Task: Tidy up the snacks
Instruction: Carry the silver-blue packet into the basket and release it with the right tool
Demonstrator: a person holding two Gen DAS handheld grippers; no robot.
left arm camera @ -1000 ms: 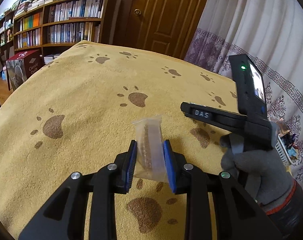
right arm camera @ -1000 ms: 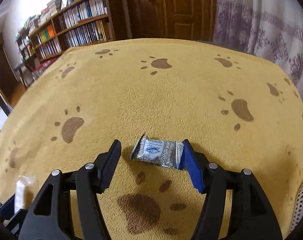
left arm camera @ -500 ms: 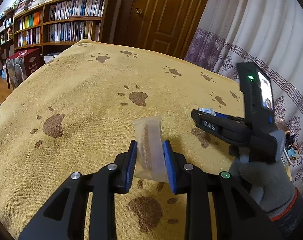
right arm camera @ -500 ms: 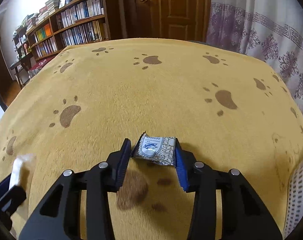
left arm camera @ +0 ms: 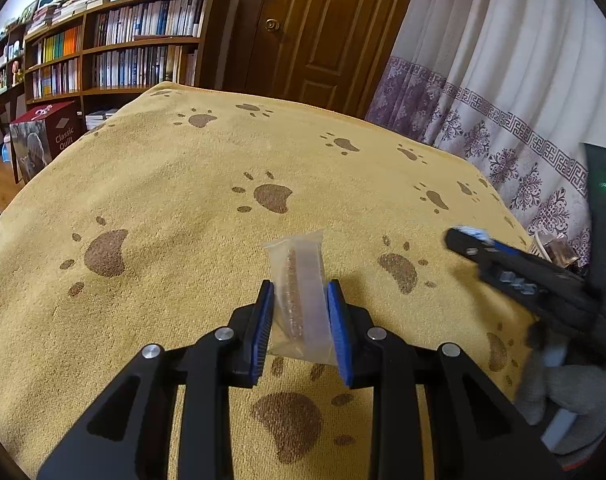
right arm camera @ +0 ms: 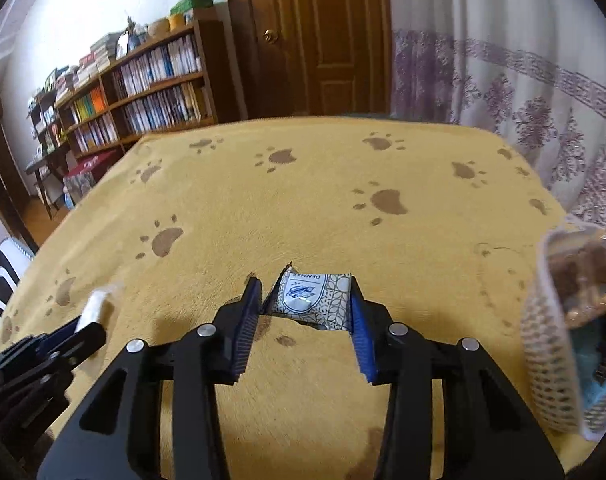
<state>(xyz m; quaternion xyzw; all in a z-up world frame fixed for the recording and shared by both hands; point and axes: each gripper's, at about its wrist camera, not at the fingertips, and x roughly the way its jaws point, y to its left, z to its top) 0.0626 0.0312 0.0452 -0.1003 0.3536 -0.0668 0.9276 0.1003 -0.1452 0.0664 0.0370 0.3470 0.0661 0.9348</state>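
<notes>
My left gripper [left arm camera: 300,286] is shut on a clear-wrapped brown snack bar [left arm camera: 299,280], held upright just above the yellow paw-print blanket [left arm camera: 183,184]. In the right wrist view my right gripper [right arm camera: 305,282] is shut on a small white-and-blue packet [right arm camera: 315,300], lifted off the blanket [right arm camera: 343,168]. A white mesh basket [right arm camera: 543,340] with wrapped snacks stands close at its right. From the left wrist view the right gripper [left arm camera: 467,240] appears blurred at the right edge, carried by a gloved hand [left arm camera: 563,392]. The left gripper [right arm camera: 91,330] and its bar [right arm camera: 97,304] sit at the lower left.
The blanket covers a raised surface that drops away at its far and left edges. A bookshelf [left arm camera: 123,48], a wooden door [left arm camera: 315,32] and a patterned curtain [left arm camera: 503,80] stand behind. A red box [left arm camera: 51,140] is on the floor at the left.
My right gripper closed on the white-and-blue packet, lifted it off the blanket and carried it right, toward the basket. The left gripper stayed still with its bar.
</notes>
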